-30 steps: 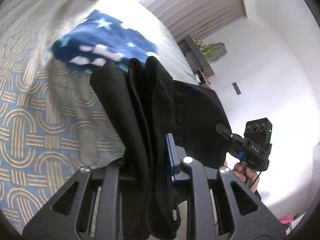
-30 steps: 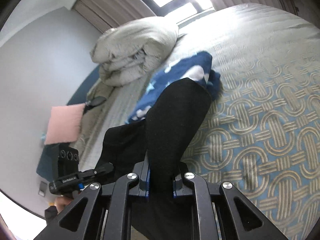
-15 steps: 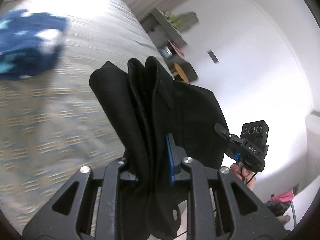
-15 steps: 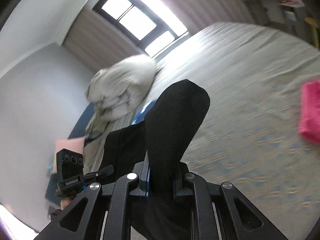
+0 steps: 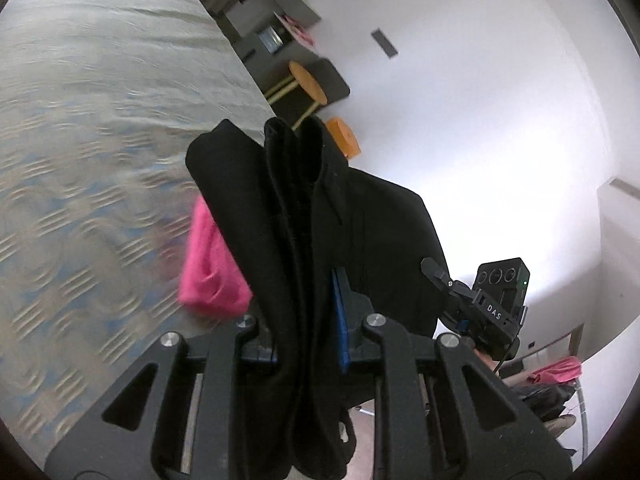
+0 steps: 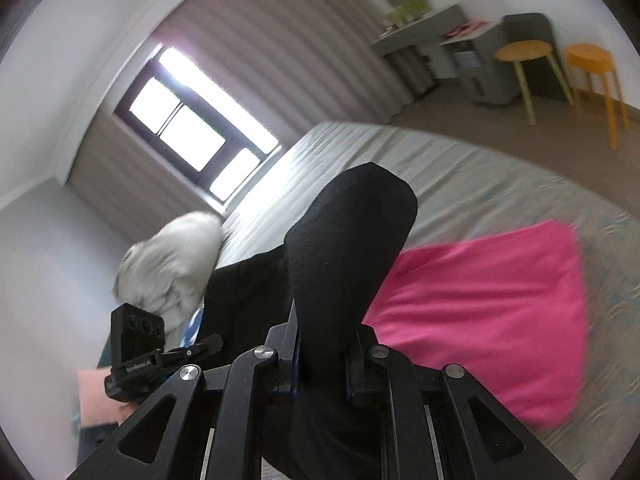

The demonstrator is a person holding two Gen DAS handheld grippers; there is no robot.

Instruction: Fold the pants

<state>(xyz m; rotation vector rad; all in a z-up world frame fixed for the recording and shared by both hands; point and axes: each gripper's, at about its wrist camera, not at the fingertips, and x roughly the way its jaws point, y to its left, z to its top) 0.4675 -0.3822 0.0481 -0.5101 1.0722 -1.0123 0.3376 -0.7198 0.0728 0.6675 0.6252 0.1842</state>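
both grippers clamped on the black pants [image 5: 320, 240], lifted above the bed [image 5: 80, 120]. left gripper [image 5: 308, 344] has a thick bunch of folded layers pinched between its jaws, several fabric edges standing up side by side past the fingertips, more cloth hanging below the jaws. the blue pad on its right finger [image 5: 340, 320] shows against the fabric. right gripper [image 6: 322, 356] is closed on a narrower rounded fold of the pants [image 6: 348, 248] that pokes up and forward past the tips.

in the left wrist view the right gripper [image 5: 436, 270] shows at the lower right with its finger against the far edge of the same garment, so the cloth spans between the two. in the right wrist view the left gripper [image 6: 210, 344] sits low left, finger touching the pants panel.

under the pants on the patterned bedspread lies a pink folded garment [image 6: 480, 312] (blurred in both views). grey duvet [image 6: 172, 264] bunched up near the head of the bed, window [image 6: 192, 132] with curtains behind it. past the foot of the bed: wooden stool [image 6: 524, 56], orange stool [image 6: 592, 60], grey desk [image 6: 420, 28]. background smeared with motion blur.
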